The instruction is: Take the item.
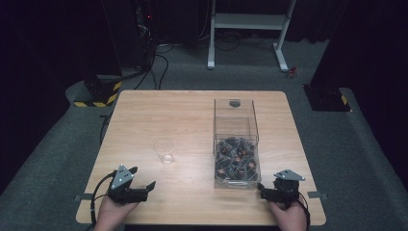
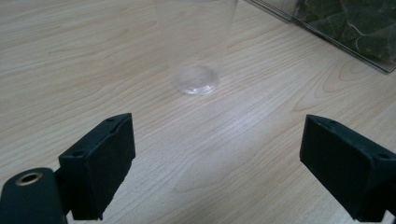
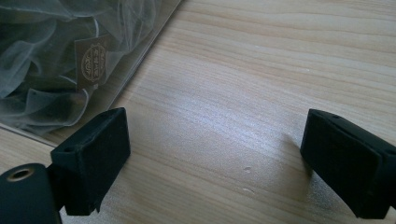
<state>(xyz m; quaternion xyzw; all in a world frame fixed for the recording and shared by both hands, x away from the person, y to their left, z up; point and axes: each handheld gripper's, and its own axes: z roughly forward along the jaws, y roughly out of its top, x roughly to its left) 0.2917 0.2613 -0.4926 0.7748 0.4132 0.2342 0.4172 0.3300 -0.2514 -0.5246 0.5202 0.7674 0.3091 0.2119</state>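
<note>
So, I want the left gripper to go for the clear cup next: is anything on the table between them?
Nothing visible. The left gripper is open and points at the clear cup, with bare table between them. The clear box of sachets sits off to the cup's right.

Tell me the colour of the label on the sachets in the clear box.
Brown with a pale round emblem, on the label; right gripper view shows it best.
</note>
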